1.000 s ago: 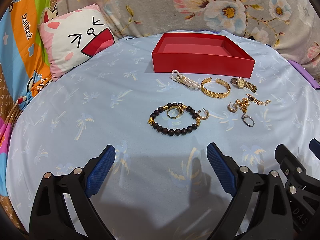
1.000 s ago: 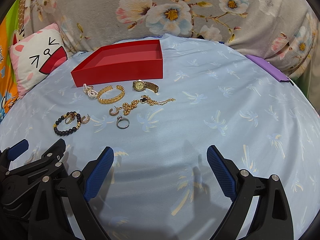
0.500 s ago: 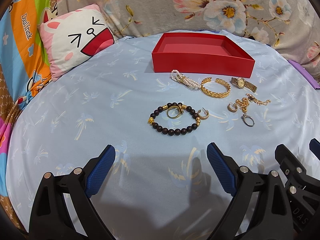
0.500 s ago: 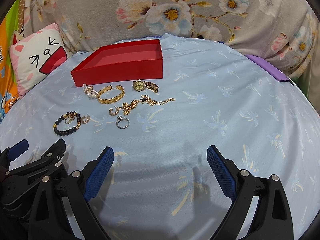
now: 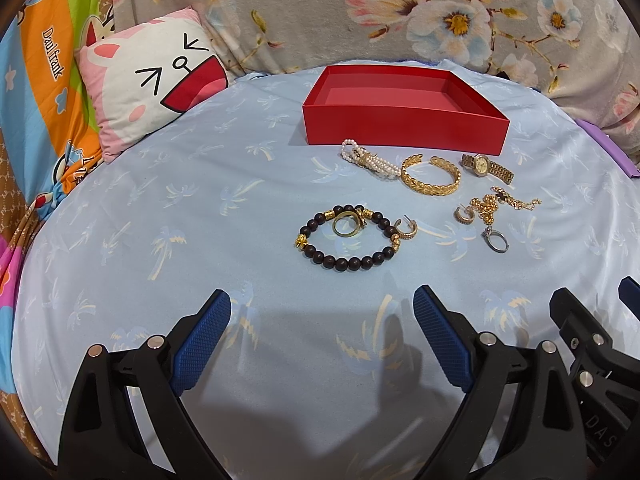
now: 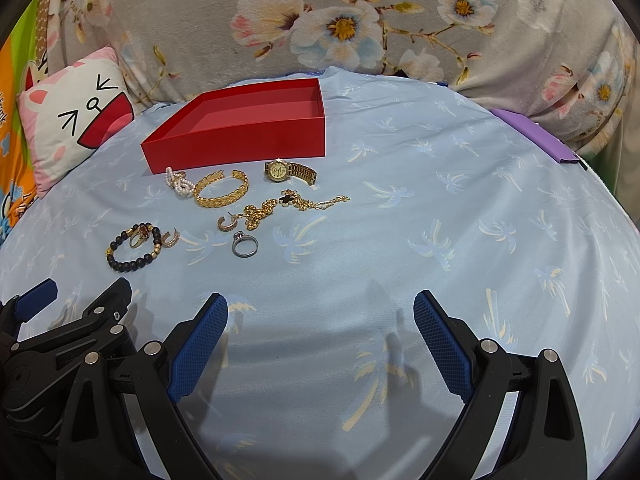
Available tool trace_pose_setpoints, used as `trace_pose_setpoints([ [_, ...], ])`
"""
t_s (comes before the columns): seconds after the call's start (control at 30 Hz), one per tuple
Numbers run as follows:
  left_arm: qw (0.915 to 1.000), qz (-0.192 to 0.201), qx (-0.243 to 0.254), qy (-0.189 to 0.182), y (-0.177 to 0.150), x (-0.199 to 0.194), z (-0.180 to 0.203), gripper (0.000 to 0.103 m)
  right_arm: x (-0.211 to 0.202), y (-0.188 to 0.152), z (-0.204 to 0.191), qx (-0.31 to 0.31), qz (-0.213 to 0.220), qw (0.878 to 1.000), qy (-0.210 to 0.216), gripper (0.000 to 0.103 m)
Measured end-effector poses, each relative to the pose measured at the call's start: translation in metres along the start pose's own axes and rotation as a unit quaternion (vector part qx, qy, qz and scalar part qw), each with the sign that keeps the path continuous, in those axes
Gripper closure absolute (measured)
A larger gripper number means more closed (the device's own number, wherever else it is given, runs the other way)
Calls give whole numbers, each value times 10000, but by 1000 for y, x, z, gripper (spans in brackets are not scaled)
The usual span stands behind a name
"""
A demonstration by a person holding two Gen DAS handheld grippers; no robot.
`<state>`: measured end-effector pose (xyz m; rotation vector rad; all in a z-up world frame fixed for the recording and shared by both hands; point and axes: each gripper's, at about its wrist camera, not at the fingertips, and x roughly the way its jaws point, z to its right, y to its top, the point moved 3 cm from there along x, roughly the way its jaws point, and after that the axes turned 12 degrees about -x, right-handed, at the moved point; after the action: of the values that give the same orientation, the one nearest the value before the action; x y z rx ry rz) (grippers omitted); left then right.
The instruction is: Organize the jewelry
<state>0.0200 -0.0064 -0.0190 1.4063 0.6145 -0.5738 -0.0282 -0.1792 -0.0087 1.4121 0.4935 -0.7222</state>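
Observation:
An empty red box [image 5: 404,124] [image 6: 240,144] sits at the back of a light blue cloth. In front of it lie a pearl bracelet [image 5: 370,160], a gold bangle [image 5: 430,175], a gold watch [image 5: 484,165], a gold chain [image 5: 500,204], a hoop earring [image 5: 463,215], a silver ring [image 5: 496,239], and a dark bead bracelet [image 5: 348,240] with a gold ring [image 5: 347,226] inside it and a second earring [image 5: 406,229] beside it. My left gripper [image 5: 322,338] is open and empty, just short of the bead bracelet. My right gripper [image 6: 320,340] is open and empty, near the front.
A cat-face pillow [image 5: 148,84] lies at the back left. A floral blanket [image 5: 440,12] rises behind the box. A purple object [image 6: 536,140] lies at the right edge of the cloth. Each gripper shows at the edge of the other's view.

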Motion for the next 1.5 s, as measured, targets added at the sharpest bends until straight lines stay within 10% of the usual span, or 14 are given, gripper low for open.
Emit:
trace_pose_setpoints([
  [1.13,9972,67,-427,-616,51,5,-24,11,20,54,21,-265,-101,9984,497,11],
  [1.5,9977,29,-331,-587,64,25,-11,11,83,104,12,-626,-275,9938,875,36],
])
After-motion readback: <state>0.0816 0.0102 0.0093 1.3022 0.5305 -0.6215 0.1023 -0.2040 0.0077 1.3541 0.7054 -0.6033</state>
